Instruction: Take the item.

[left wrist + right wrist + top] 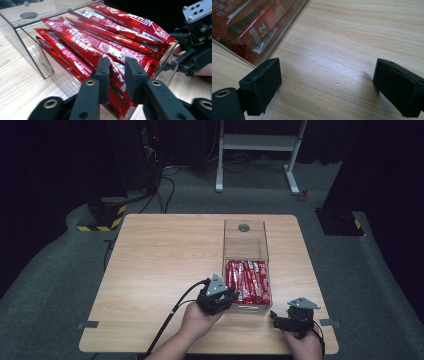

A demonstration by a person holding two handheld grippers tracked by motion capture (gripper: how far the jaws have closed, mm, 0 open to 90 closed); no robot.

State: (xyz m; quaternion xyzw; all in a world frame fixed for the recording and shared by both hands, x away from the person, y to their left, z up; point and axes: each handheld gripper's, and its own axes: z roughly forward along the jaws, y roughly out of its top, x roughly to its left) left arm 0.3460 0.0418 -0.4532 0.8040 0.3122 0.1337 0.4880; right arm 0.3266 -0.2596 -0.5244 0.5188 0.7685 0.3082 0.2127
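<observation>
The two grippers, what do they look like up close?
Both are black handheld tools. The left gripper and right gripper each carry a grey three-cornered plate with small holes and trail a black cable. Their jaws are blocky matte-black pads on arms with metal-ringed pivot holes.

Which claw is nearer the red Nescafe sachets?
Left. The left claw sits at the red Nescafe sachets, closing around one; the right claw is open beside the box.
</observation>
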